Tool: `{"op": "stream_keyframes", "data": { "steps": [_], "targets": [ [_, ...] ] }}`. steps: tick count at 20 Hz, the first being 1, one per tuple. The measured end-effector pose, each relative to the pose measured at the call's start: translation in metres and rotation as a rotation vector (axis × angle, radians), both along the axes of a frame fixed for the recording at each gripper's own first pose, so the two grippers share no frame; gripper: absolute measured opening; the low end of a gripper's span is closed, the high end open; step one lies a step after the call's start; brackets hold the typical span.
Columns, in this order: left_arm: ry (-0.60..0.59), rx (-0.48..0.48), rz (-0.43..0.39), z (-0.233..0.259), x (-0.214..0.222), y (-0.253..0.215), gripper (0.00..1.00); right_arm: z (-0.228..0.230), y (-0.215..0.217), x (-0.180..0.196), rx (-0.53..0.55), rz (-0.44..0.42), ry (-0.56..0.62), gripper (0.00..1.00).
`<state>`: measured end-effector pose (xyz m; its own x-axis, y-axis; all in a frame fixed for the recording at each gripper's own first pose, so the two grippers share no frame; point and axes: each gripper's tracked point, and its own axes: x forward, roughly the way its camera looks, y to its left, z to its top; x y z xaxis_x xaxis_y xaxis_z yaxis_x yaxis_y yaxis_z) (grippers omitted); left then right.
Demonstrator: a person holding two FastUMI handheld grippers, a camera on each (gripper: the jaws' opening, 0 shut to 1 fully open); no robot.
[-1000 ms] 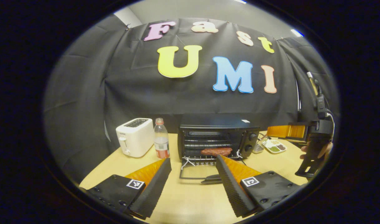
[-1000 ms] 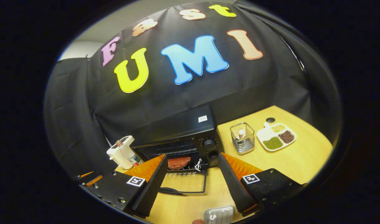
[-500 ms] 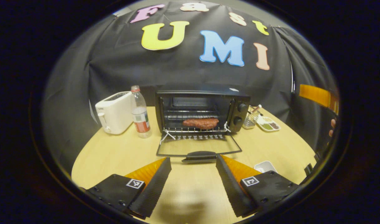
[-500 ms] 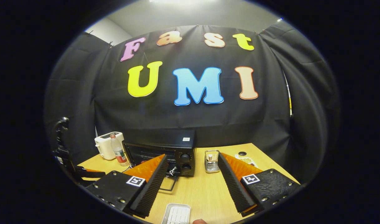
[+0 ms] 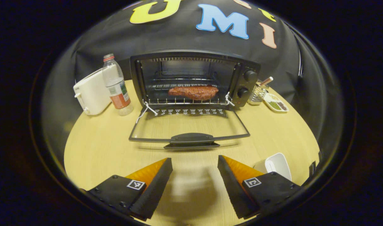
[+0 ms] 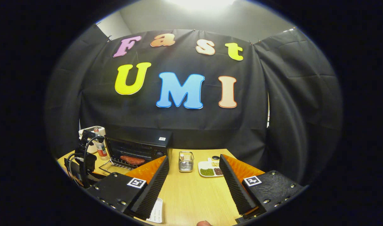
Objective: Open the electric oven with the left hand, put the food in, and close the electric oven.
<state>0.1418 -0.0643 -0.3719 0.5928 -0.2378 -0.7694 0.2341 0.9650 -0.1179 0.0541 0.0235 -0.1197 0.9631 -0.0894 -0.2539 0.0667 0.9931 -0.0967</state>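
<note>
Left gripper view: a light wooden table (image 5: pixel 100 150) in front of a black cloth wall. At the centre back stands a black electric oven (image 5: pixel 194 78) with its glass door (image 5: pixel 189 127) folded flat onto the table, the door handle (image 5: pixel 191 138) nearest the camera. Inside, on the wire rack (image 5: pixel 185 101), lies the food (image 5: pixel 193 92), a reddish-brown slab of meat. 2 control knobs (image 5: pixel 247 83) sit on the oven's right side. Left of the oven are a clear water bottle (image 5: pixel 116 86) and a white toaster (image 5: pixel 89 92). Right of it are a wire holder (image 5: pixel 257 94) and a white divided dish (image 5: pixel 276 105) of dried beans. A white tray (image 5: pixel 277 163) rests near the front right. The left gripper (image 5: pixel 194 185) hovers above bare table, just short of the door handle, its 2 fingers spread apart and holding nothing.

Right gripper view: seen from farther off and higher. The right gripper (image 6: pixel 194 185) is raised over the table, well away from the oven, its fingers also spread and empty. The oven sits at lower left, door down, the meat visible inside.

Judged progress: opening and loading look done. What remains is closing the door, which would mean the left gripper reaching the handle and swinging it up until it latches.
</note>
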Motion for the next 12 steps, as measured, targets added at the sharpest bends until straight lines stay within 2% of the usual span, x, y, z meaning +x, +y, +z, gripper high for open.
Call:
{"op": "stream_keyframes", "data": {
  "steps": [6,12],
  "targets": [
    [0.068,0.058,0.0,-0.037,0.006,0.002,1.0,-0.012,-0.029,-0.024,-0.008,-0.087,0.068,0.96],
    [0.012,0.085,0.003,-0.04,0.026,-0.002,1.0,-0.019,-0.03,-0.029,0.003,-0.097,0.098,0.96]
  ]
}}
